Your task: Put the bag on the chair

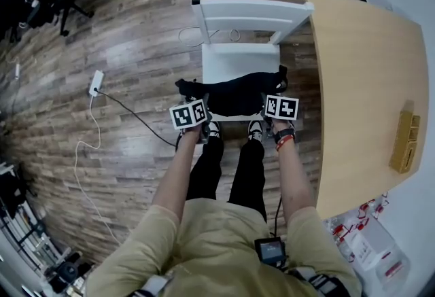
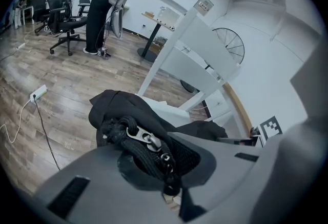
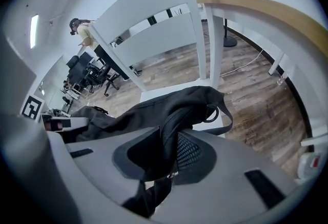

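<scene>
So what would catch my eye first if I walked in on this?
A black bag is stretched between the left gripper and the right gripper, each shut on one end of it, over the front of a white chair. A pale wooden table stands close beside the chair, on the person's right.

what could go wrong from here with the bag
1. The bag is near the front edge of the chair seat; released here, it might slide off toward the person.
2. The left tongs pinch only a strap by its metal clip, which could slip free.
</scene>
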A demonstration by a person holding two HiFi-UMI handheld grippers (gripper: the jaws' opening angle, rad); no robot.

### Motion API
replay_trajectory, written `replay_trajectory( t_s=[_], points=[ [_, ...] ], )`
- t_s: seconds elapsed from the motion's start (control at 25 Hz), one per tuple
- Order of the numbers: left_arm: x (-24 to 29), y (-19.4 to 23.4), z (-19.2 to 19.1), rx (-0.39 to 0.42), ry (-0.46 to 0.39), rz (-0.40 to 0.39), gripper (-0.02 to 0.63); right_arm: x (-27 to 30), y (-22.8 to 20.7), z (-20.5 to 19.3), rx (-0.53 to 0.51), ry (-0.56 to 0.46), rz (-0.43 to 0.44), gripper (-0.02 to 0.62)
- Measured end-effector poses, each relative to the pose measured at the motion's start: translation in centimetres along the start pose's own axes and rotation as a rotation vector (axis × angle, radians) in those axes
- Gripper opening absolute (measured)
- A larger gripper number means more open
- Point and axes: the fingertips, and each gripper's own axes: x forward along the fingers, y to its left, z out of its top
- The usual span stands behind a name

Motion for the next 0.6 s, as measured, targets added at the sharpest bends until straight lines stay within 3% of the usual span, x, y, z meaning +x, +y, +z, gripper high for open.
replay_trajectory(
  t_s=[0.28,0.6],
  points=[
    [5.5,2.5,-1.6,-0.097,0.072,-0.026,0.041,4.6,-2.9,-0.4,-0.007,0.029,-0.032,0.088],
    [10.8,5.1,2.0,-0.079,0.014,-0.038,0.043,9.6,-4.6,2.2,-0.007,-0.008,-0.050,0.101]
  ],
)
